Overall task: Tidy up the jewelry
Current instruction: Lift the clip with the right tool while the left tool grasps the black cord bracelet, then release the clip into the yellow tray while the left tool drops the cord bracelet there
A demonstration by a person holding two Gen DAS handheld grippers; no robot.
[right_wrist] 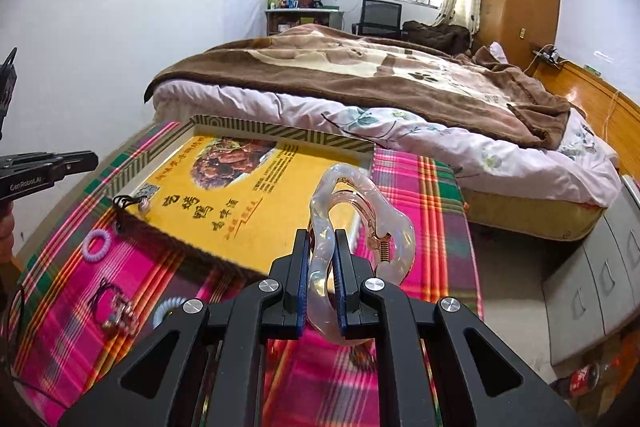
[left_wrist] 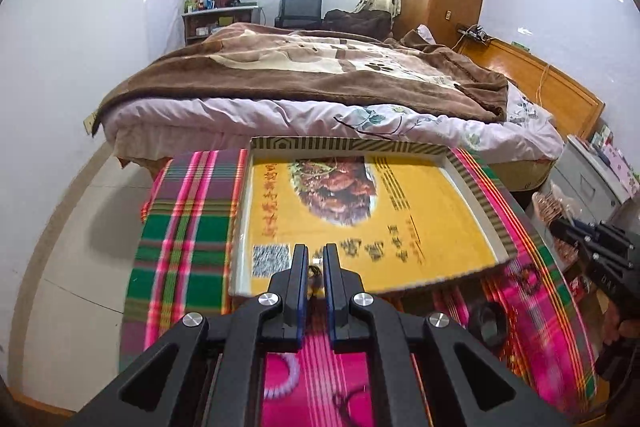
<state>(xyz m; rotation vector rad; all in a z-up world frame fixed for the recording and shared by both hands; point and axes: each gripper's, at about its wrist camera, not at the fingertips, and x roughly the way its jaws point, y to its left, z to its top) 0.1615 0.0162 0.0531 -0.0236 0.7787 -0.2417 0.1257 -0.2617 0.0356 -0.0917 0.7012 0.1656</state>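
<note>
A yellow shallow box with a printed food picture lies on a plaid cloth; it also shows in the right wrist view. My left gripper is shut on a small dark cord trinket at the box's near edge. My right gripper is shut on a clear pink hair claw clip and holds it above the box's right side. A dark cord bracelet with a bead hangs over the box's left edge. A purple hair ring, a beaded bracelet and a white ring lie on the cloth.
The plaid cloth covers a low table in front of a bed with a brown blanket. Grey drawers stand to the right. A pink-white ring lies under my left gripper. The right gripper shows at the left view's right edge.
</note>
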